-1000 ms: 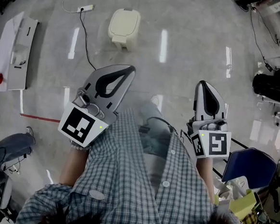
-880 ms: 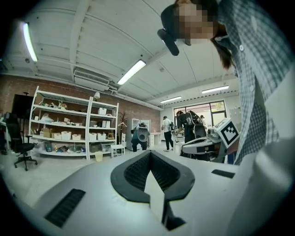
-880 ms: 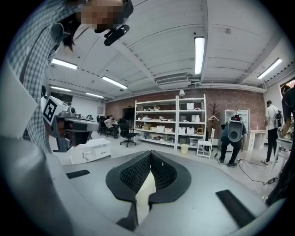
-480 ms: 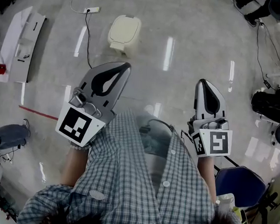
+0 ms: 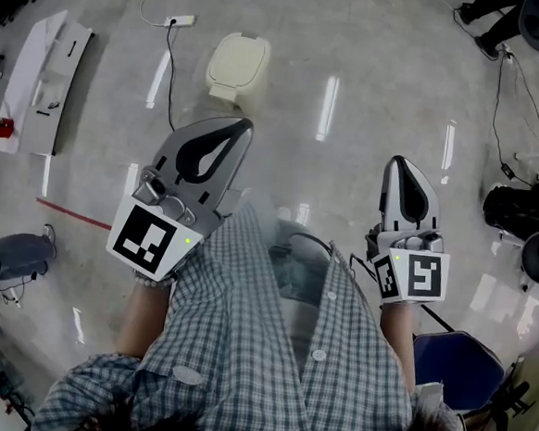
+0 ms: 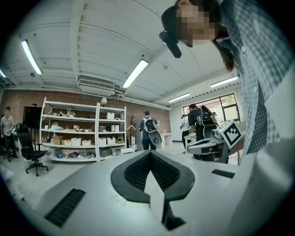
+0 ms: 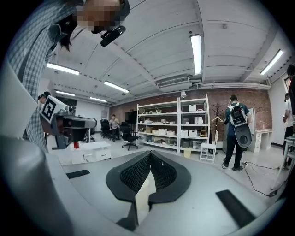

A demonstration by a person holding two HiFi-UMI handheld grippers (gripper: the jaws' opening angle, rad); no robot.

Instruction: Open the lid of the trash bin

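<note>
Trash bin (image 5: 237, 65) is found on the floor at 12 o'clock, well apart from both grippers, lid judged down; task not yet begun. L gripper (image 5: 243, 125) and R gripper (image 5: 399, 162) are held close in front of the body and aimed across the room, not at the bin. Jaws of both are pressed together at the tips w/ nothing between, as confirmed in each gripper view. Risks noted: (1) a cable (image 5: 166, 76) is laid on the floor just beside the bin at its 9 o'clock, leading to a power strip (image 5: 178, 18); it could be snagged or trodden on approach. (2) The bin appears light and unanchored; if the lid edge is pushed rather than lifted, the bin may be shoved or tipped. (3) Hinge side cannot be read from here; the lid could be forced from the wrong edge.
</note>
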